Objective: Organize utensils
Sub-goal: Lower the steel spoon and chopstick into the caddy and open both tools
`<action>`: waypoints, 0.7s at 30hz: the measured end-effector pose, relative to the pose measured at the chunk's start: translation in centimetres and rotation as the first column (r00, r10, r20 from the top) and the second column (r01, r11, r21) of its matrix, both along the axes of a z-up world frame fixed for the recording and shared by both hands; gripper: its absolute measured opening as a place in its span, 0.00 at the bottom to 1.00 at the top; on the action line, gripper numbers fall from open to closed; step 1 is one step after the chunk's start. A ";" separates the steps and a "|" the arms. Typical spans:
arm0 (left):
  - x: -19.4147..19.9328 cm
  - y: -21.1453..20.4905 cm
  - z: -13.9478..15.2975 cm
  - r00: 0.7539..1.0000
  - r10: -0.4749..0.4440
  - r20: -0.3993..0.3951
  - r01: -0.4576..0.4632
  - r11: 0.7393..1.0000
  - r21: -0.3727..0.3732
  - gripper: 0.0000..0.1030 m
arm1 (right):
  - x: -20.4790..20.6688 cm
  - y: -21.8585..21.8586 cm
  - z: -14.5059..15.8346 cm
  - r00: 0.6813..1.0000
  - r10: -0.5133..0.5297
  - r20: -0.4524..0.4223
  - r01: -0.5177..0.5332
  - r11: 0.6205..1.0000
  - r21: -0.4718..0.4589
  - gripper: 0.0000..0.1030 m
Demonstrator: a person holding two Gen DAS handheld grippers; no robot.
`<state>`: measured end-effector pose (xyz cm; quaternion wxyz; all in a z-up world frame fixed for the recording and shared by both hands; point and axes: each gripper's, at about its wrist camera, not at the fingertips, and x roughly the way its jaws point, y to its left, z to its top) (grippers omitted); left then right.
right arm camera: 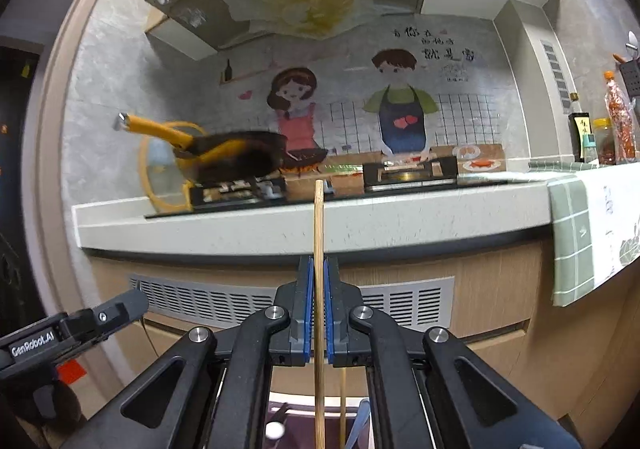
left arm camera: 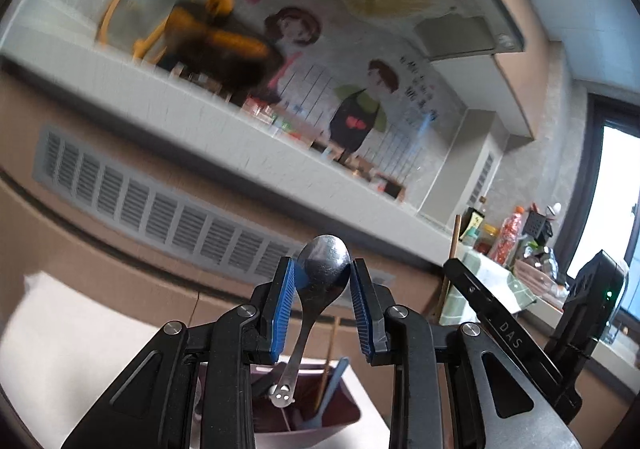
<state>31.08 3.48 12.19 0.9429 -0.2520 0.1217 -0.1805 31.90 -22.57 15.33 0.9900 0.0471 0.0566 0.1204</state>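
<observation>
In the left wrist view my left gripper [left arm camera: 323, 269] is shut on the bowl of a metal spoon [left arm camera: 320, 281], whose handle hangs down toward a dark maroon bin [left arm camera: 340, 415] below. That bin holds a blue utensil [left arm camera: 330, 389] and a wooden stick [left arm camera: 328, 361]. In the right wrist view my right gripper [right arm camera: 319, 269] is shut on an upright wooden chopstick [right arm camera: 319, 229], its tip rising above the blue pads. A second chopstick [right arm camera: 342, 405] stands in the bin [right arm camera: 292, 433] beneath. The other gripper's body [right arm camera: 68, 329] shows at the lower left.
A white kitchen counter [right arm camera: 304, 225] with a gas hob runs ahead, a black pan with a yellow handle [right arm camera: 224, 157] on its left burner. A green checked cloth [right arm camera: 576, 233] hangs over the counter's right end, with bottles and jars [right arm camera: 604, 133] behind it. A vented cabinet front [right arm camera: 404, 301] lies below.
</observation>
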 end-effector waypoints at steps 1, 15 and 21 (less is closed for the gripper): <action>0.7 0.0 -0.6 1.000 -0.001 -0.018 0.001 1.000 -0.004 0.28 | 0.9 0.1 -0.5 1.000 -0.001 -0.008 0.001 1.000 0.006 0.04; 3.5 0.0 -6.8 0.987 -0.010 -0.162 0.009 1.000 -0.003 0.35 | 4.2 -0.5 -7.0 0.977 0.028 -0.212 -0.030 1.000 -0.007 0.06; -2.4 0.6 -5.0 0.992 0.070 -0.105 -0.057 0.991 0.120 0.41 | -0.8 -2.3 -6.0 0.976 -0.022 -0.217 0.013 0.999 -0.044 0.08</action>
